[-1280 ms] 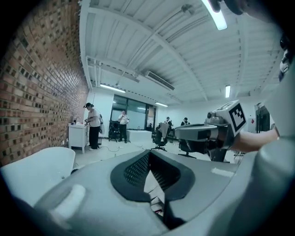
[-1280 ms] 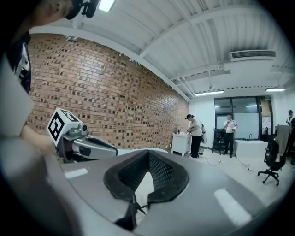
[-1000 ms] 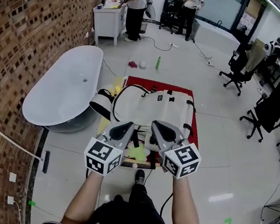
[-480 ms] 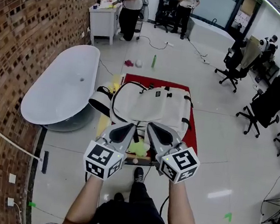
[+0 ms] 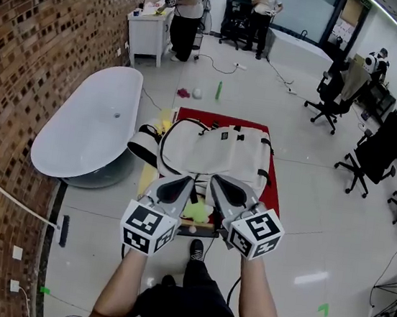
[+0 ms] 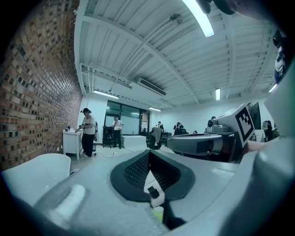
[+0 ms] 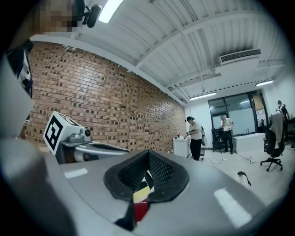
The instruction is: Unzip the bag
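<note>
A white bag (image 5: 217,151) with black straps and a dark zip line lies flat on a red-topped low table (image 5: 273,189) in the head view. My left gripper (image 5: 181,182) and right gripper (image 5: 220,183) are side by side over the bag's near edge. Both are shut, with nothing between their jaws. Whether they touch the bag I cannot tell. In the left gripper view the shut left gripper (image 6: 148,153) points level into the room, with the right gripper (image 6: 203,143) beside it. The right gripper view shows the shut right gripper (image 7: 148,153) and the left gripper (image 7: 87,148) on its left.
A white bathtub (image 5: 91,122) stands along the brick wall (image 5: 30,59) on the left. A black-and-white item (image 5: 144,145) rests at the table's left side, a yellow-green thing (image 5: 197,210) at its near edge. Two people stand at the back near a white desk (image 5: 151,32). Office chairs (image 5: 384,153) fill the right.
Both grippers stay shut and side by side in nearly the same place. The head view has shifted slightly, so the bag sits a little differently in the picture.
</note>
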`<move>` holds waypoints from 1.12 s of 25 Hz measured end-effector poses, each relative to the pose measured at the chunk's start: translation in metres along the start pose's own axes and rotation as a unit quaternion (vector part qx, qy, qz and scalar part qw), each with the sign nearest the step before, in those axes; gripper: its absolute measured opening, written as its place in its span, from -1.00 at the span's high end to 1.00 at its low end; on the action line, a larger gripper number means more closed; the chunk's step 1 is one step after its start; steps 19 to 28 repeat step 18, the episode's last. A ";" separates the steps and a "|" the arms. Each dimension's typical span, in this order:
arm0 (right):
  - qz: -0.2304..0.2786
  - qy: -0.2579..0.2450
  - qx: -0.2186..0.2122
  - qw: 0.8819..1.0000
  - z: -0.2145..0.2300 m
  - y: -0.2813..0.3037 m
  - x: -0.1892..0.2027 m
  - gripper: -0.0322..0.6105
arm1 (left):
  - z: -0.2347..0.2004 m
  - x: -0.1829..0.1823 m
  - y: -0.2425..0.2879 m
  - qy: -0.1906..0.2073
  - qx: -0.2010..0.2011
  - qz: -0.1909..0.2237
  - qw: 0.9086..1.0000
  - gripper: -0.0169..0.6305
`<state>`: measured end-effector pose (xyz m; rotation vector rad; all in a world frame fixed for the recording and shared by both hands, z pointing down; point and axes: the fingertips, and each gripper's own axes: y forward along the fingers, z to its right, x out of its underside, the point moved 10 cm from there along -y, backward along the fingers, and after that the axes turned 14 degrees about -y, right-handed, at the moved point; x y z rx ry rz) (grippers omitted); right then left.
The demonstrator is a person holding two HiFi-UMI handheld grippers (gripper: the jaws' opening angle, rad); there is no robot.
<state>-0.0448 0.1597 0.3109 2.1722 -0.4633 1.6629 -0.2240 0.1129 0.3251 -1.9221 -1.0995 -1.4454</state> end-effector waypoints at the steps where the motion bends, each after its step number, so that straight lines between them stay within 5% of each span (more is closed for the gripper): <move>1: -0.001 -0.001 0.001 1.000 0.000 0.000 0.000 0.89 | 0.000 0.000 0.000 0.001 0.000 -0.002 1.000 0.94; 28: 0.005 -0.003 -0.002 1.000 0.006 0.002 -0.001 0.89 | 0.001 0.003 0.006 0.006 -0.003 -0.014 1.000 0.94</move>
